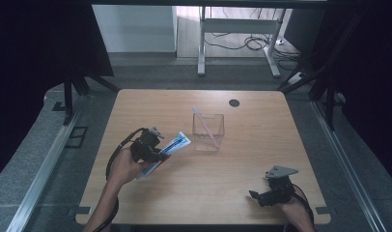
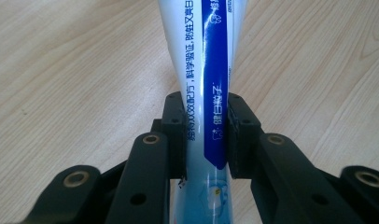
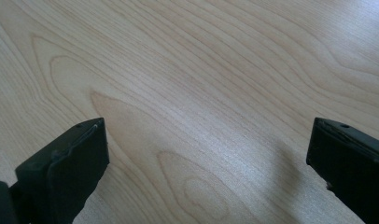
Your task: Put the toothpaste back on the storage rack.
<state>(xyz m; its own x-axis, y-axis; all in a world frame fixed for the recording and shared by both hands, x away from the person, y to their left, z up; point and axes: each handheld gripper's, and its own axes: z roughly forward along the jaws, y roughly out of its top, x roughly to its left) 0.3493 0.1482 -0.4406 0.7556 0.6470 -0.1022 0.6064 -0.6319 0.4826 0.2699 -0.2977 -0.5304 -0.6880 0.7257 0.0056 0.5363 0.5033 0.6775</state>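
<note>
A white and blue toothpaste tube (image 1: 171,147) is held above the wooden table (image 1: 242,145) at the left of the high view, its far end pointing toward a clear plastic box (image 1: 208,131). My left gripper (image 1: 158,153) is shut on the tube. In the left gripper view both pads press the tube (image 2: 207,93) on either side, at my left gripper (image 2: 206,122). A pink toothbrush (image 1: 205,125) leans inside the clear box. My right gripper (image 1: 256,196) rests low near the table's front right, open, with bare wood between its jaws in the right gripper view, around my right gripper (image 3: 208,135).
A small dark round hole (image 1: 234,103) sits near the table's far edge. Beyond the table stand a white desk frame (image 1: 242,29) with loose cables on the floor, and dark curtains on both sides.
</note>
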